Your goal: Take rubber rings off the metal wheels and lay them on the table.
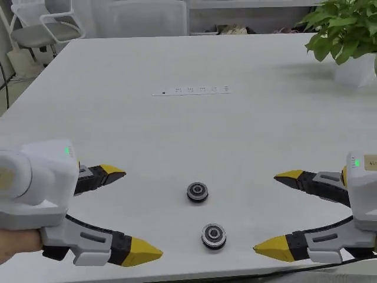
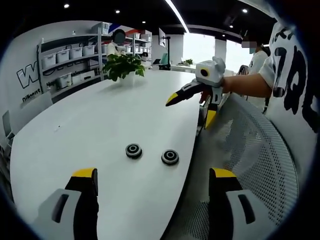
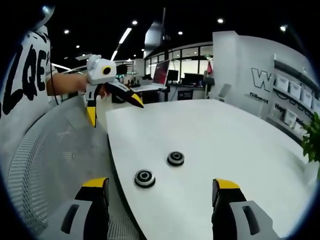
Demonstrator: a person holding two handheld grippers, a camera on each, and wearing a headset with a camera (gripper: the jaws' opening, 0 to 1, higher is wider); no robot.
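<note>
Two small metal wheels lie flat on the white table (image 1: 177, 130), bores facing straight up, axles vertical; being round, they have no long axis. Each has a silvery hub inside a dark rubber ring (image 1: 189, 193). The far wheel (image 1: 197, 192) sits mid-table between the grippers; the near wheel (image 1: 213, 235) sits beside it, close to the table's front edge. The left gripper (image 1: 132, 212) and right gripper (image 1: 275, 212) flank the wheels, jaws spread wide, gripping nothing. A potted plant (image 1: 344, 29) stands at the far right corner.
</note>
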